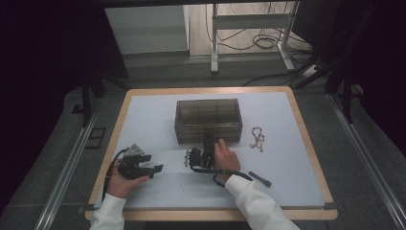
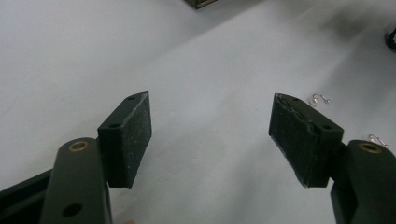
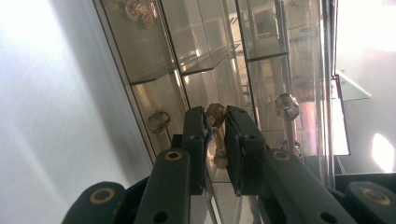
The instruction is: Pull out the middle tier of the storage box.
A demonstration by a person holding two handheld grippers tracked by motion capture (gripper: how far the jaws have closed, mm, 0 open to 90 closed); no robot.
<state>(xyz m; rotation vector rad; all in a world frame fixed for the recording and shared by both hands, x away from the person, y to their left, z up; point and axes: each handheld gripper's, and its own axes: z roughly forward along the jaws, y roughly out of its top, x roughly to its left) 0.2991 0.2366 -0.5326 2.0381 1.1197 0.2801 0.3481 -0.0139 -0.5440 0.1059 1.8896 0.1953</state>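
Observation:
A smoky see-through drawer box [image 1: 207,120] stands mid-table. My right gripper [image 1: 208,142] reaches its front face. In the right gripper view the right gripper [image 3: 215,122] has its jaws close together on a small faceted drawer knob [image 3: 215,111], pads against its sides. More knobs [image 3: 159,122] [image 3: 286,106] sit on the neighbouring drawers. My left gripper [image 1: 155,168] rests at the table's front left, pointing right. In its own view the left gripper [image 2: 210,135] stands open over bare white table, nothing between the pads. Two small hook earrings [image 2: 320,99] [image 2: 377,139] lie just beyond its right jaw.
A beaded chain [image 1: 257,138] lies right of the box. A black pen [image 1: 259,178] lies near the right sleeve. Gold jewellery [image 3: 137,9] shows inside one drawer. The white mat [image 1: 143,120] ends at a wooden table rim [image 1: 306,143].

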